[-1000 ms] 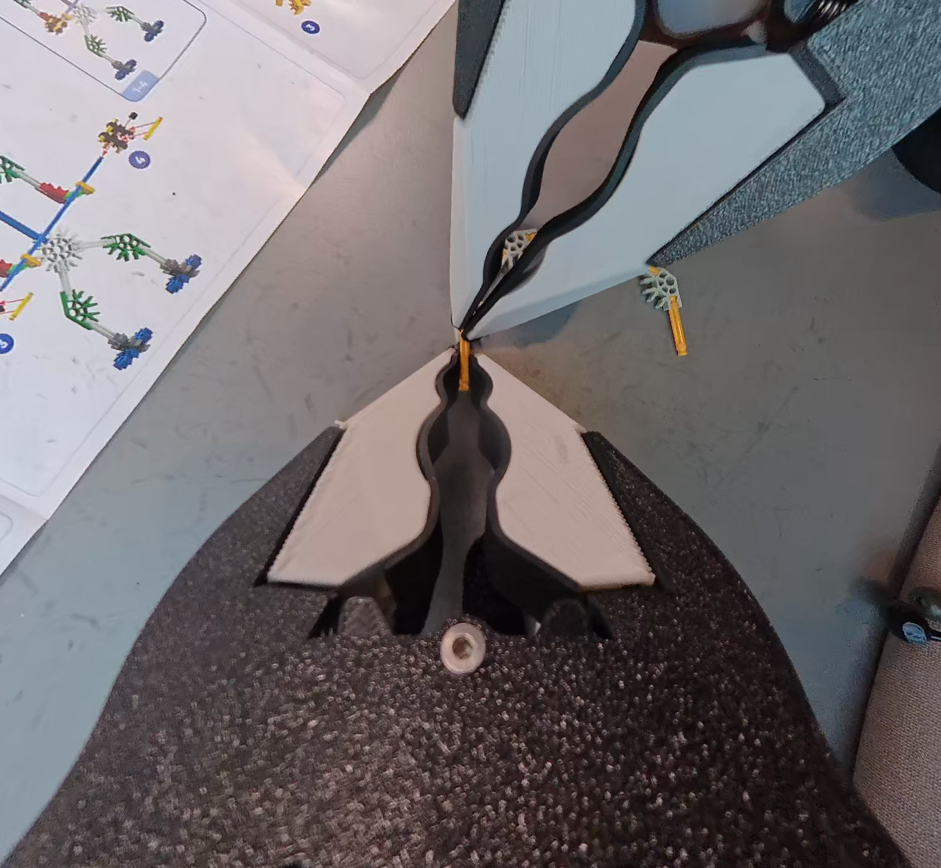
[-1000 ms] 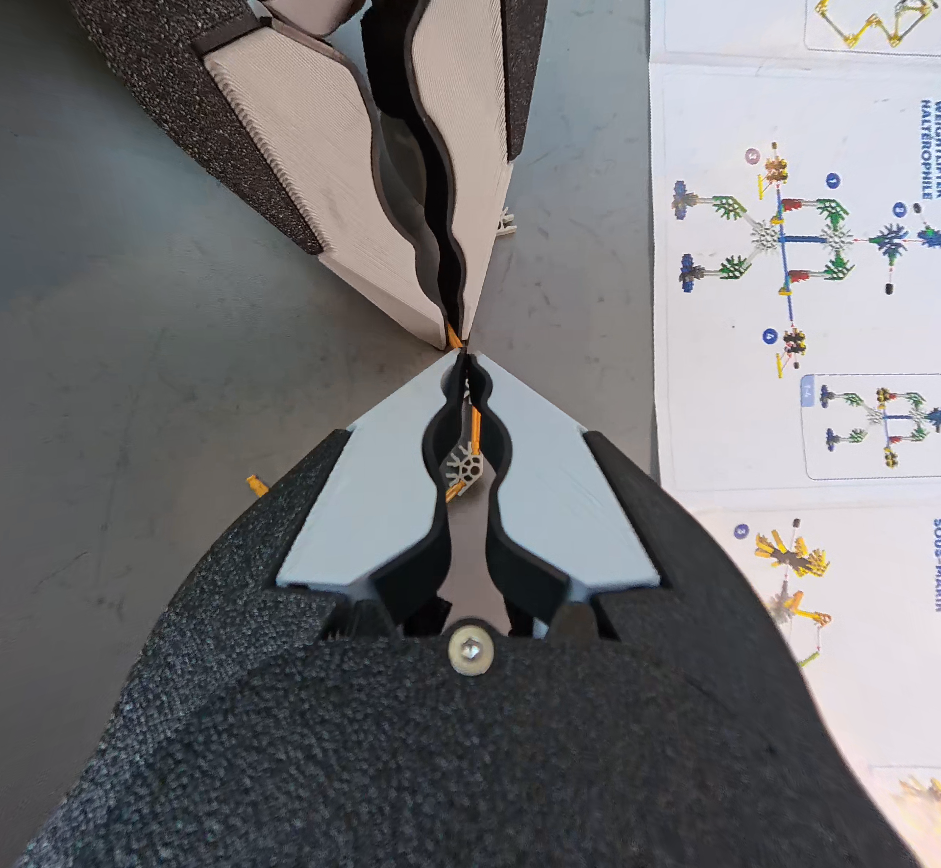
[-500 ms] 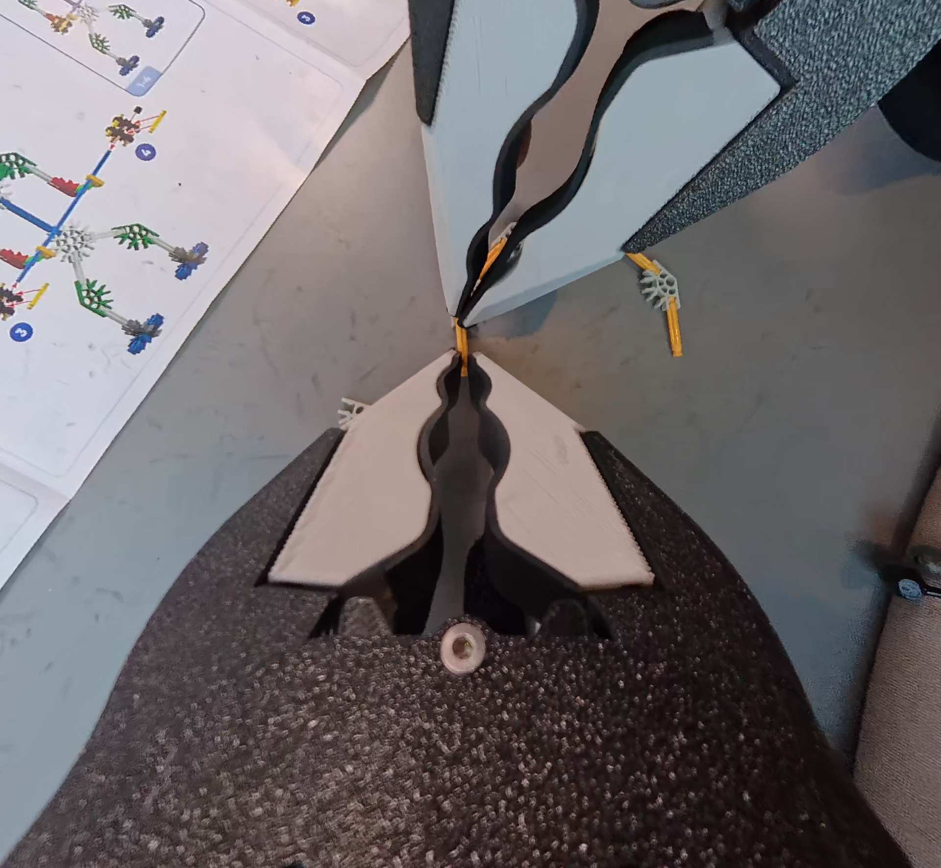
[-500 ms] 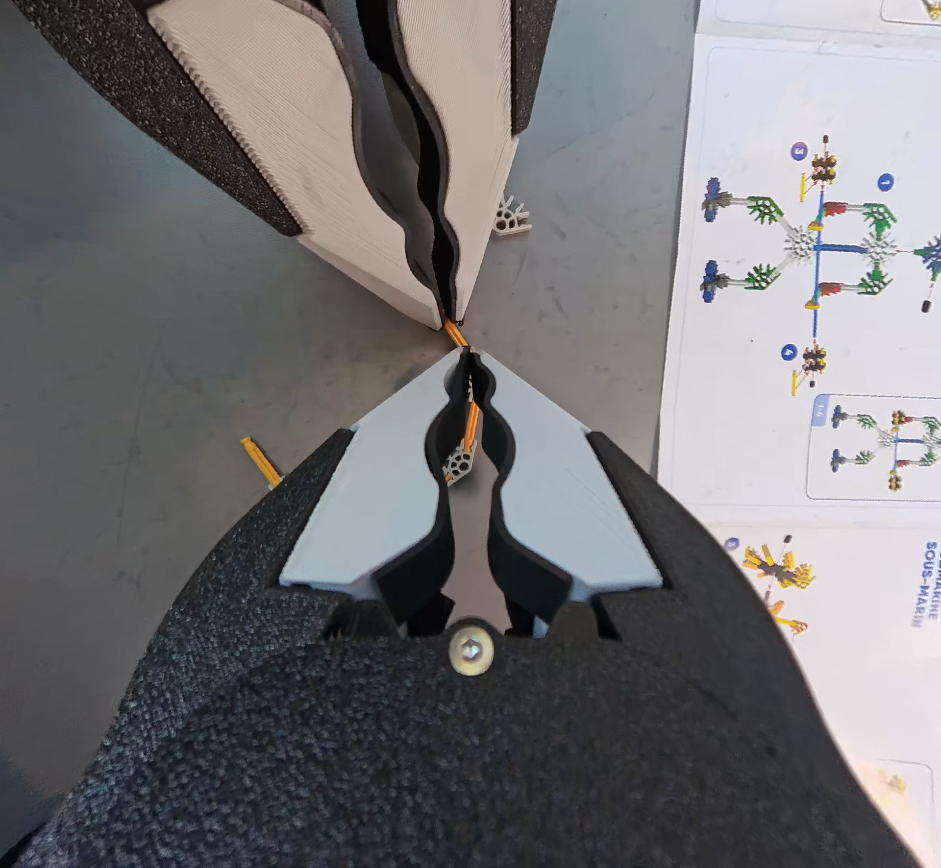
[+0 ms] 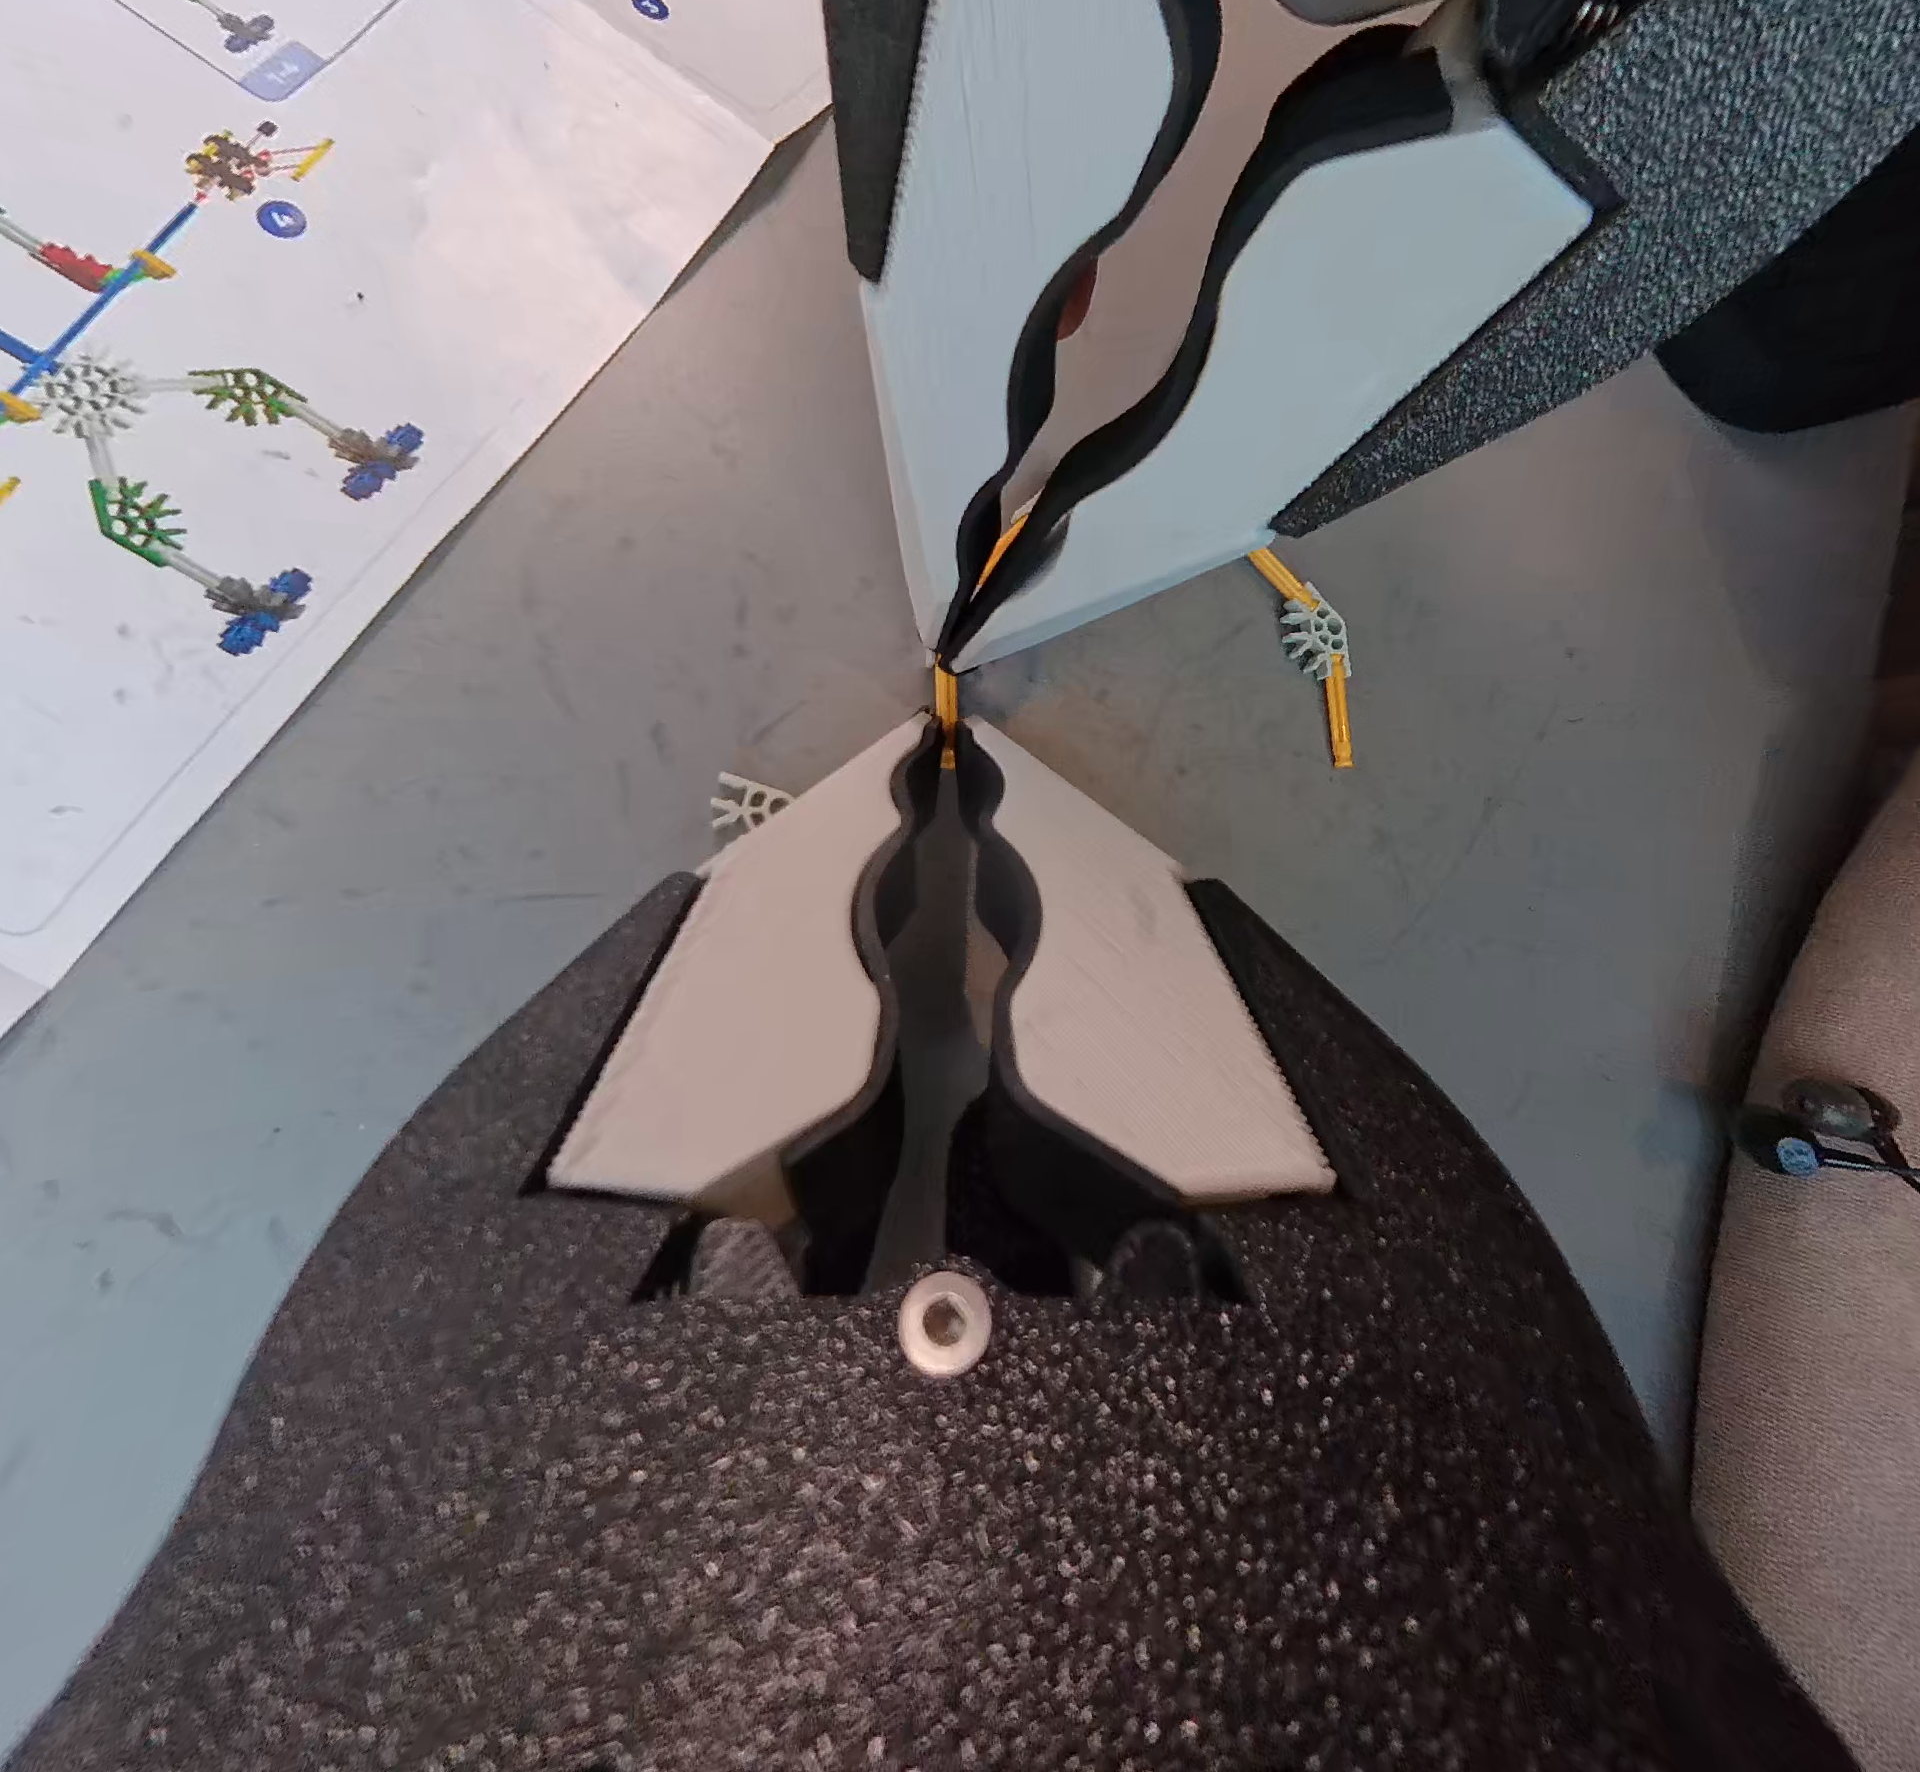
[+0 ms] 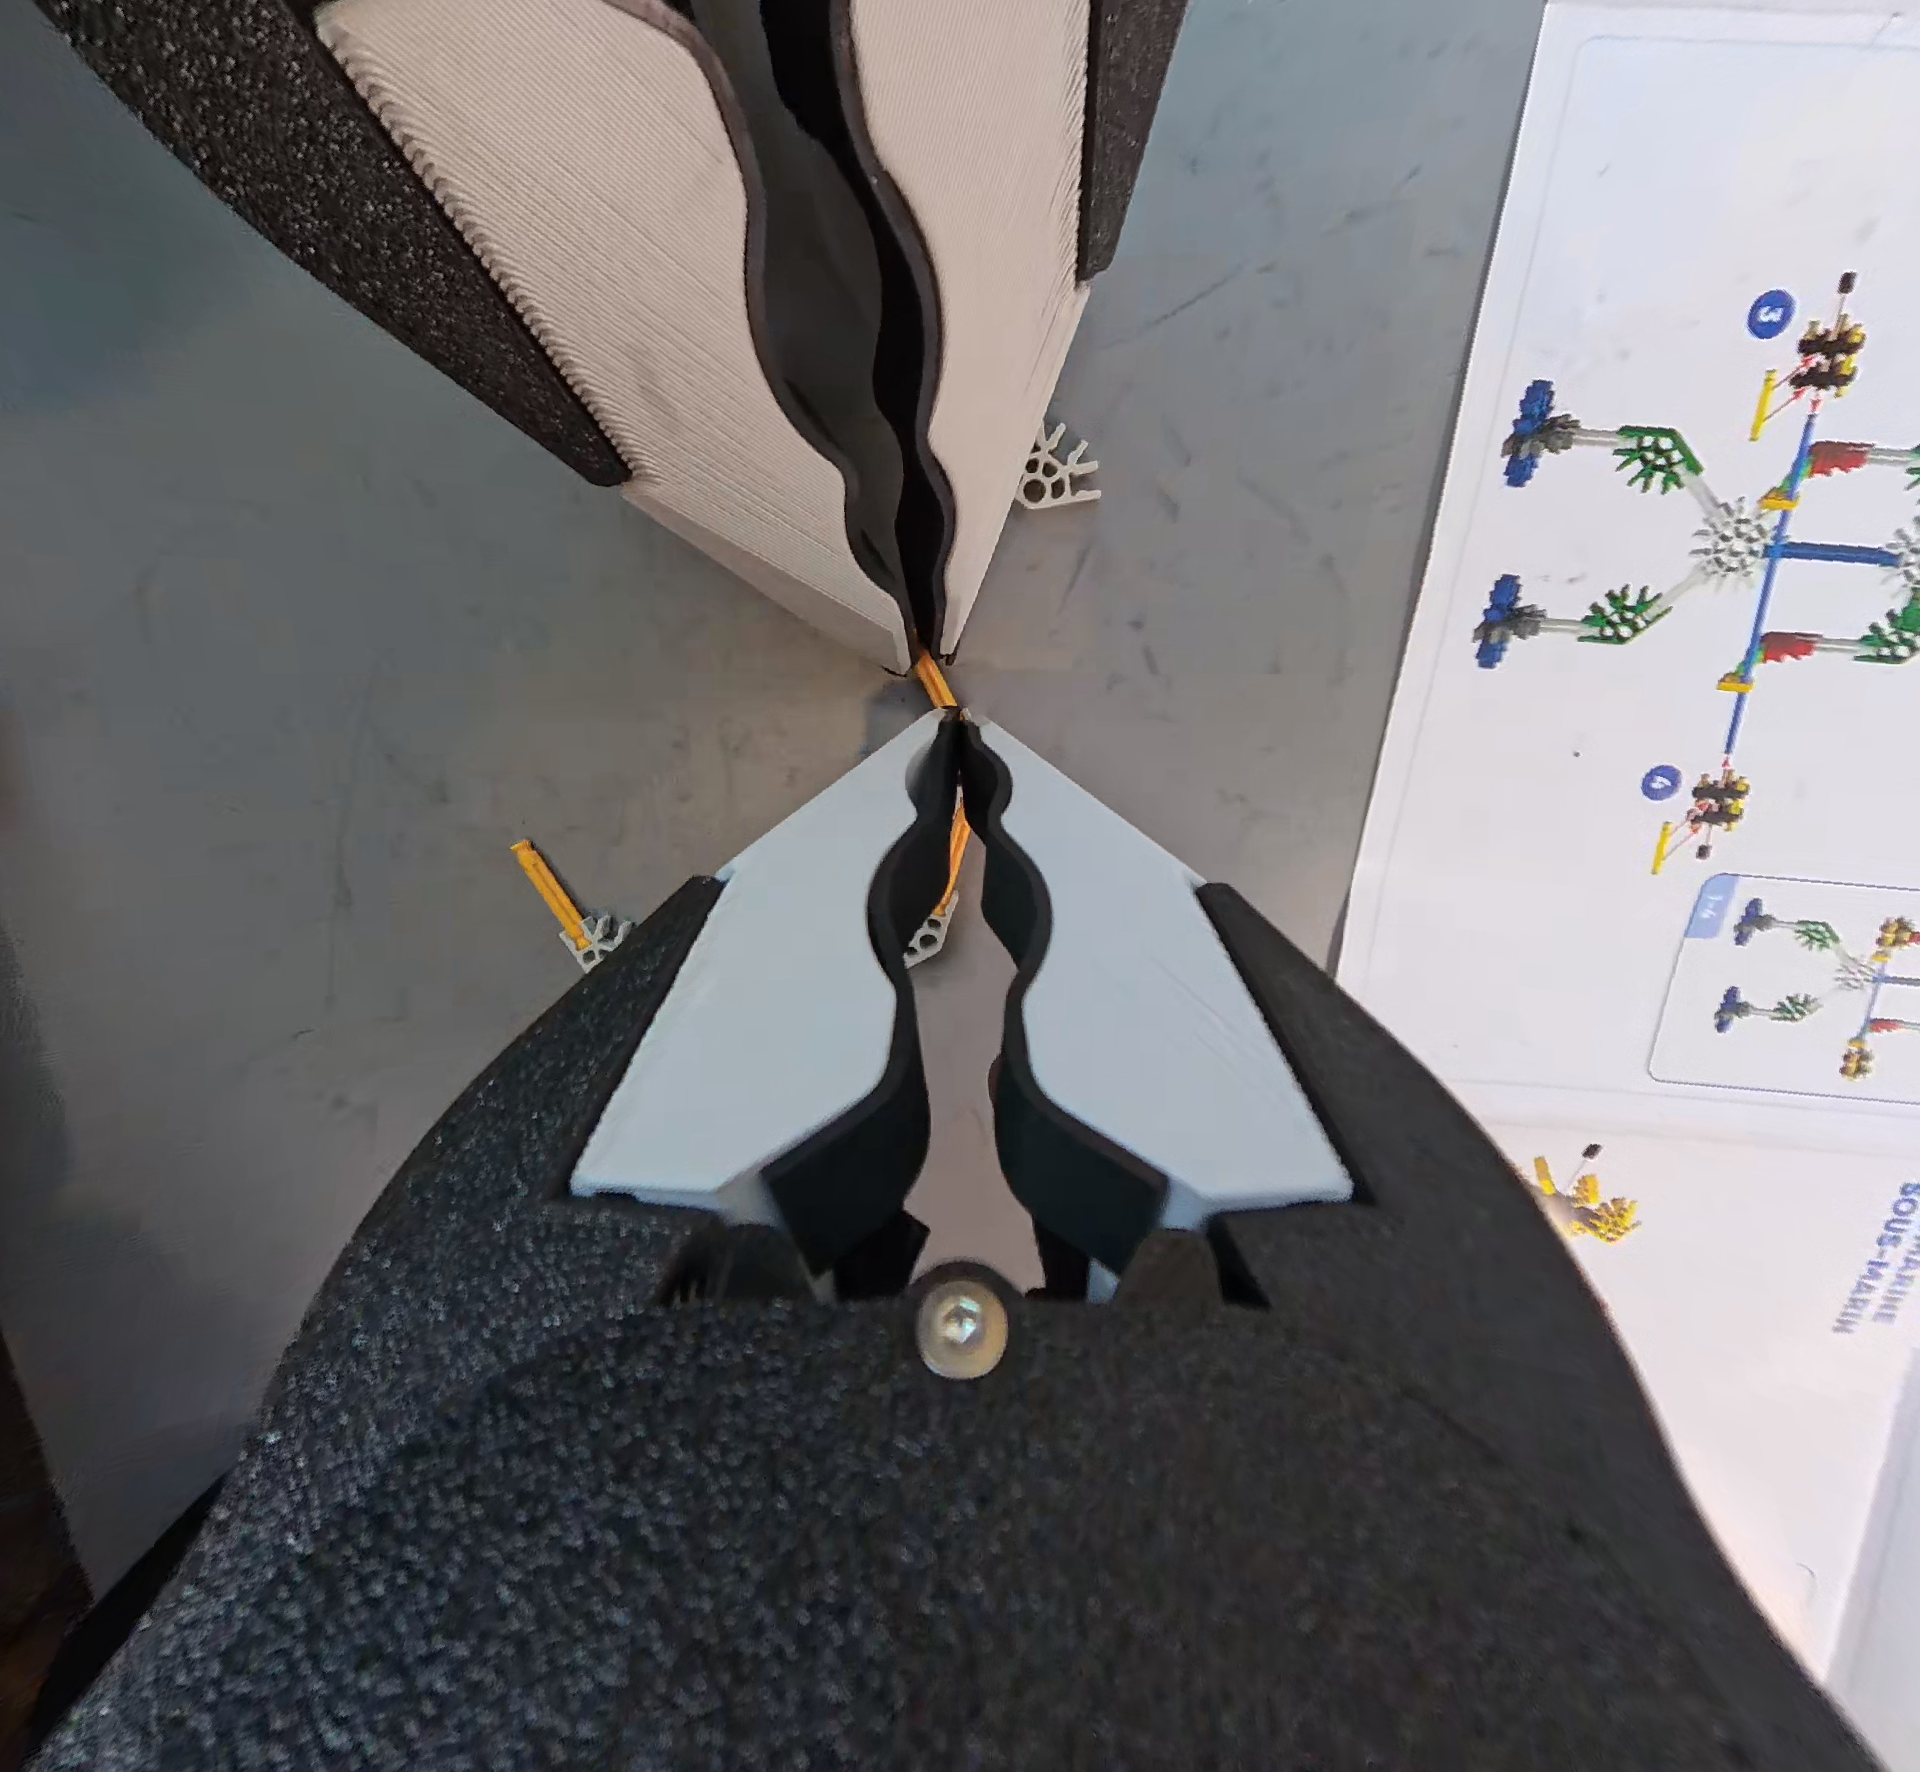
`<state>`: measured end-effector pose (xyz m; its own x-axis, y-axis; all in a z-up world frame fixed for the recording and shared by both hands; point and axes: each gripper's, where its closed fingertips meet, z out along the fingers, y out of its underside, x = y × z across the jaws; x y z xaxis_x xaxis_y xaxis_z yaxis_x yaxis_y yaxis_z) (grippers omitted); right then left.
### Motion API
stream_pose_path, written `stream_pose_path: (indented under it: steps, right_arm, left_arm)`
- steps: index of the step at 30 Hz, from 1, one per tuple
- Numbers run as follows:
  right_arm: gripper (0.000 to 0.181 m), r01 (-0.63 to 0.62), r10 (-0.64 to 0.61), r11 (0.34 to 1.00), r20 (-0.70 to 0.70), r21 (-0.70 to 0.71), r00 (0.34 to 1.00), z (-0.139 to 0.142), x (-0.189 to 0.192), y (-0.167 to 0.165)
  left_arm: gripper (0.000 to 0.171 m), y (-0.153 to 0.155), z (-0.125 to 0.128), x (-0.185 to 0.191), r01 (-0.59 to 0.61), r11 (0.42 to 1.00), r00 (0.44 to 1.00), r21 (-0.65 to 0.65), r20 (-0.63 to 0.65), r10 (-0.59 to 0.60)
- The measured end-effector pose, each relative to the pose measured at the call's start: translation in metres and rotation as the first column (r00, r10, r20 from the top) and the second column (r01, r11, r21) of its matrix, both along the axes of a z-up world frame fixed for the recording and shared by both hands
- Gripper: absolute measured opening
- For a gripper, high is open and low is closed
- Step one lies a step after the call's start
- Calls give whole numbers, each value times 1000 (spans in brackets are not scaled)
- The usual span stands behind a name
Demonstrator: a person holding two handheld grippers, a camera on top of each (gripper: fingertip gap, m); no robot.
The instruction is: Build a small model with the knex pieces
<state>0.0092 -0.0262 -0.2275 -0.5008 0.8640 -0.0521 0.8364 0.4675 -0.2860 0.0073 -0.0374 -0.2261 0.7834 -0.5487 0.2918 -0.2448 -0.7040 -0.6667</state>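
Left tongs [image 5: 943, 735]: closed on thin yellow plastic rod [image 5: 945, 699] | right tongs [image 6: 954, 723]: closed on opposite end | rod axis spans both tips, above grey bench [image 5: 1455, 891].

Even soft light, fisheye edges, sharp

**Parts count on the grey tabletop**

Two grippers: the left gripper [image 5: 943, 735] at lower centre of its own view, the right gripper [image 6: 956, 725] likewise.

Three yellow rods: the middle rod [image 5: 943, 699], nipped by both grippers' tips at centre frame, and two side rods [image 5: 1338, 720] at centre right.

Three toothed connectors: a pale connector [image 6: 1060, 475] above centre, a grey connector [image 5: 1314, 642] joining the side rods, and a held connector [image 6: 925, 943] between the right gripper's fingers.

One instruction sheet [image 5: 416, 268], upper left.
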Motion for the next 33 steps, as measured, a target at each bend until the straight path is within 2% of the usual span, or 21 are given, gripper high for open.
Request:
stream_pose_path:
  steps: [4, 11, 13, 16, 17, 20, 23, 28, 33]
  right_arm:
    - [0, 15, -14, 1000, 33, -15, 999, 0, -3, -2]
    - [0, 24, -24, 1000, 2, 11, 1000, 0, -5, -3]
    - [0, 18, -18, 1000, -38, 9, 999, 0, -6, -3]
    - [1, 70, -73, 997, -115, -32, 991, 3, -3, -3]
    - [9, 95, -102, 994, -150, -58, 983, 8, -2, -3]
    - [8, 148, -164, 985, -231, -85, 959, 23, 5, 4]
    - [3, 160, -166, 986, -259, -46, 951, 22, 11, 11]
    - [0, 118, -125, 992, -267, -44, 955, 15, -3, 1]
    - [0, 81, -79, 997, -203, 0, 976, 2, -8, -2]
  left_arm:
    - [3, -1, 0, -4, -9, 1000, 1000, -12, 15, 9]
    - [2, -3, -1, -6, 11, 1000, 1000, 10, -9, -10]
    - [2, -3, -1, -6, 22, 1000, 999, 14, -33, -22]
    - [2, -3, -1, -6, 22, 1000, 999, 14, -43, -21]
    - [2, -3, -1, -6, 20, 1000, 999, 10, -33, -20]
    - [2, -3, -1, -6, 24, 1000, 999, 7, -24, -24]
    - [2, -3, -1, -6, 24, 1000, 999, 7, -26, -24]
    - [3, -2, 0, -5, 14, 1000, 1000, 10, -9, -14]
    - [6, -4, 3, -9, 19, 1000, 999, -5, 25, -19]
